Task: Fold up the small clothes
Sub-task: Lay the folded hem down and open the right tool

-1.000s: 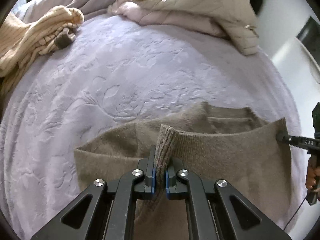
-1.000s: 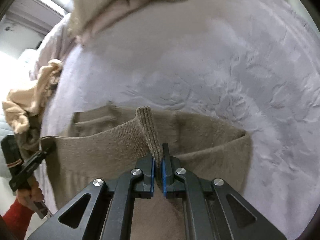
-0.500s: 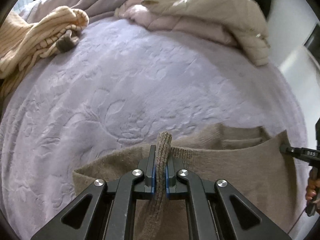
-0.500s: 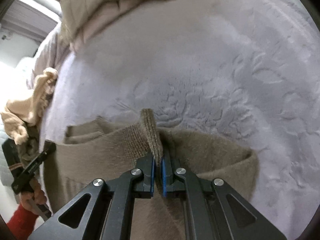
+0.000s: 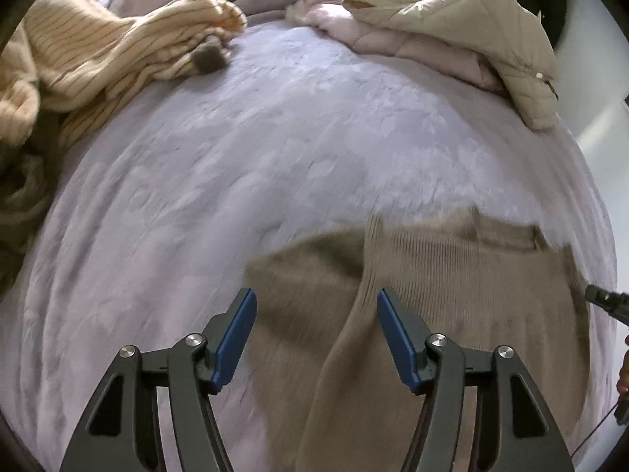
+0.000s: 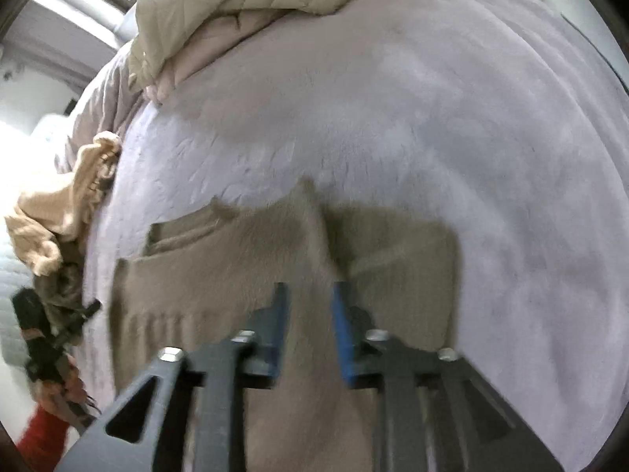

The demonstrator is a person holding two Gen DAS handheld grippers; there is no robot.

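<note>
**Both grippers spread open over the brown knit, nothing held**

The left gripper is seen with its jaws spread wide, blue pads facing each other across a big gap. Nothing is pinched between them. The brown knit sweater is laid on the lavender bedspread right below and ahead of the fingers, with a ribbed sleeve or cuff strip draped loosely down the middle of the garment, running between the two open fingers without being clamped by them. Whether the pads are touching the fabric can't be told from this view.

The right gripper is also seen parted, somewhat less widely, and nothing is gripped there either. That view is quite blurred, so fine detail is lost. The same sweater is spread under and in front of it, with a raised ridge of fabric standing up just ahead of the fingertips.

Off at the far edge of the bed, a striped cream garment is bunched up in a heap, and a quilted beige and pink jacket is piled near the top. Both are well apart from the sweater. In the right wrist view, a hand with a red sleeve is shown at the lower left, holding the other tool's handle.
</note>
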